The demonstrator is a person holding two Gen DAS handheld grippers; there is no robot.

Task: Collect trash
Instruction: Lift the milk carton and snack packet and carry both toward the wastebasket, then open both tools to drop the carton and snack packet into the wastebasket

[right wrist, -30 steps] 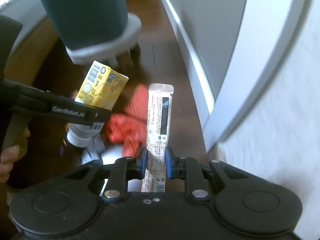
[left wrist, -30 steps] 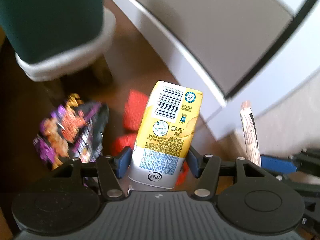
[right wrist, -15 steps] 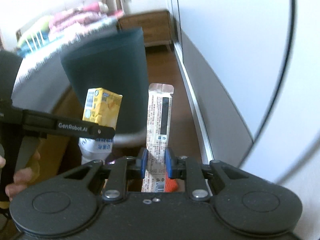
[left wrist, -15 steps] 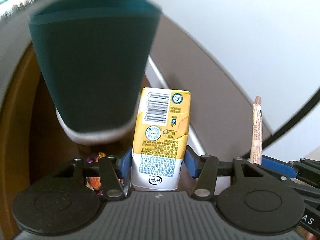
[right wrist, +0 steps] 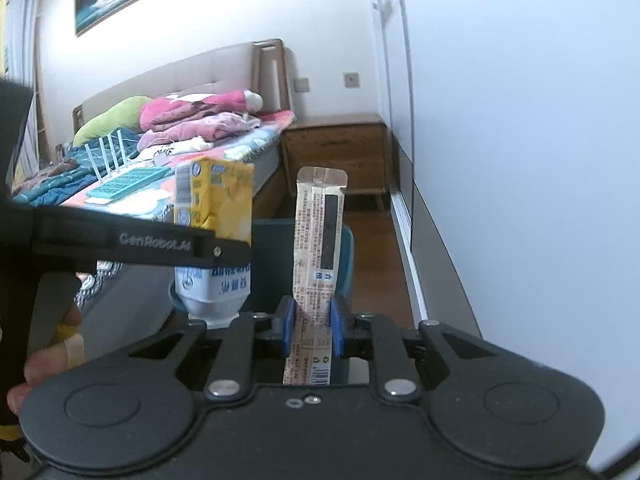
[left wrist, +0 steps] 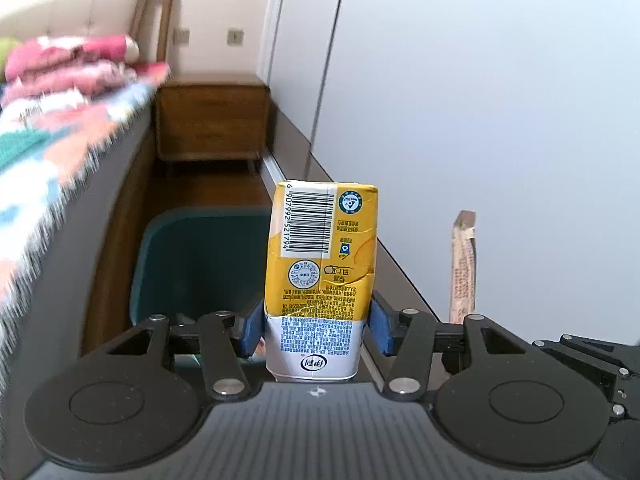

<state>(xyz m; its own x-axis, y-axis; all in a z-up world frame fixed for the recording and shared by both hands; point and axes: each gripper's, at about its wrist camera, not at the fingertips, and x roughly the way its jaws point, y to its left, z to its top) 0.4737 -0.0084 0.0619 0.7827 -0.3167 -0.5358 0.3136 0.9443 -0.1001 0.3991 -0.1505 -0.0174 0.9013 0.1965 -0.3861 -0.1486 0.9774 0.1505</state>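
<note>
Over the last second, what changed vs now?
Both grippers rose from the floor litter to above the teal bin, which now shows its open mouth from above. Unchanged: left gripper clamps the yellow carton, right gripper clamps the stick wrapper. Nothing released.

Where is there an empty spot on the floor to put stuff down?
Bare wood floor runs between the teal bin and the white wardrobe, back to the nightstand. On the bin's other side the bed sits close, leaving little room.
</note>
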